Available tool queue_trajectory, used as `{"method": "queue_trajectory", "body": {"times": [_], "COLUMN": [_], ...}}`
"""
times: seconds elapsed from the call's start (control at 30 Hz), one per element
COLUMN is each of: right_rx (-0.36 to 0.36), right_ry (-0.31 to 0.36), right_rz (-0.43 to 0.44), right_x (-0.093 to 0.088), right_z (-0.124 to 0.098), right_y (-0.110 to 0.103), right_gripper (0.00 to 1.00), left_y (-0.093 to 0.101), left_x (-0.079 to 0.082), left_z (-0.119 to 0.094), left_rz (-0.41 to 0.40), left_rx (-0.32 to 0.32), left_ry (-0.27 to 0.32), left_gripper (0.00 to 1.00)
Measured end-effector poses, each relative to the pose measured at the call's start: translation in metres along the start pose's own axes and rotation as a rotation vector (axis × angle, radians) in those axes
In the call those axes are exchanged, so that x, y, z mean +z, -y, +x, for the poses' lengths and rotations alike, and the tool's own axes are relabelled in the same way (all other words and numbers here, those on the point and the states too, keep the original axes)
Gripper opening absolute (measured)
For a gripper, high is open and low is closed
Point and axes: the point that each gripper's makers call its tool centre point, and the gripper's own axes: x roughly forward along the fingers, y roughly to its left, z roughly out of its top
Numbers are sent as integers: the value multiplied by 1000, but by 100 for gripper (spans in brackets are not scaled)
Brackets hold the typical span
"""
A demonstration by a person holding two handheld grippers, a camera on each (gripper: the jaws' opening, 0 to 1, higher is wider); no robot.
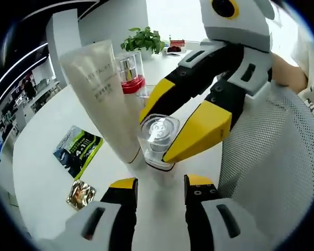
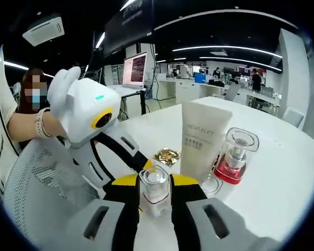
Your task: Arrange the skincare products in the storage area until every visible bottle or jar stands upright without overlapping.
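Right gripper view: the clear jar (image 2: 155,194) stands upright on the counter (image 2: 282,178), clamped between the right gripper (image 2: 156,201) jaws, beside the upright tube (image 2: 201,140) and red-based bottle (image 2: 234,156). Left gripper (image 1: 159,189) hangs released. Arrangement looks nearly finished.

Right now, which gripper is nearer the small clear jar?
Right. The right gripper has its jaws on either side of the small clear jar, apparently gripping it. The left gripper sits just short of the jar, jaws open and not touching it.

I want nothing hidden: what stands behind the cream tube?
Behind the cream tube stands a clear red-based bottle, partly covered by it. Anything lower behind the tube is hidden.
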Motion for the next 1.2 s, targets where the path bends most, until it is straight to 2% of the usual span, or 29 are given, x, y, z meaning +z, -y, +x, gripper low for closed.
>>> {"method": "queue_trajectory", "body": {"times": [0.13, 0.2, 0.23, 0.27, 0.37, 0.5, 0.53, 0.57, 0.63, 0.73, 0.8, 0.9, 1.0, 1.1, 1.17, 1.2], "right_rx": [-9, -7, 12, 34, 11, 35, 18, -27, -48, -58, -46, -16, -16, 6, -31, -52], "right_ry": [5, 57, 90, 95, 88, -45, -48, -72, -139, -187, -231, -262, -351, -411, -474, -473], "right_rz": [-8, 3, 36, 75, 47, 36, 27, 24, 36, 25, 8, -10, -53, -53, -85, -83], "right_x": [3, 13, 19, 22, 23, -4, -7, -14, -28, -37, -43, -43, -53, -66, -75, -76], "right_z": [-6, -14, -18, -27, -46, -61, -61, -61, -58, -52, -46, -38, -33, -25, -24, -21], "right_y": [2, 1, -2, -5, -1, -1, 4, 13, 20, 26, 29, 27, 33, 34, 43, 47], "right_gripper": [26, 25, 25, 25, 23, 25, 25, 24, 23, 23, 24, 24, 29, 28, 22, 21], "left_y": [0, 0, 0, 1, 3, 5, 7, 8, 10, 12, 16, 13, 10, 16, 17, 15], "left_x": [-1, -2, -1, -2, -5, -6, -7, -8, -7, -8, -11, -17, -19, -19, -19, -20], "left_z": [1, 1, 2, 2, 4, 6, 6, 7, 7, 9, 11, 11, 10, 11, 13, 14], "left_rz": [-2, -4, -5, -13, -42, -58, -59, -61, -71, -82, -57, -59, -81, -106, -105, -106], "left_rx": [3, 5, 4, 4, -7, -14, -19, -24, -29, -36, -47, -38, -24, -47, -43, -27], "left_ry": [-3, -6, -8, -15, -25, -38, -42, -46, -43, -50, -76, -107, -121, -128, -137, -147], "left_gripper": [31, 30, 29, 28, 23, 18, 18, 17, 15, 17, 18, 15, 13, 17, 16, 14]}}
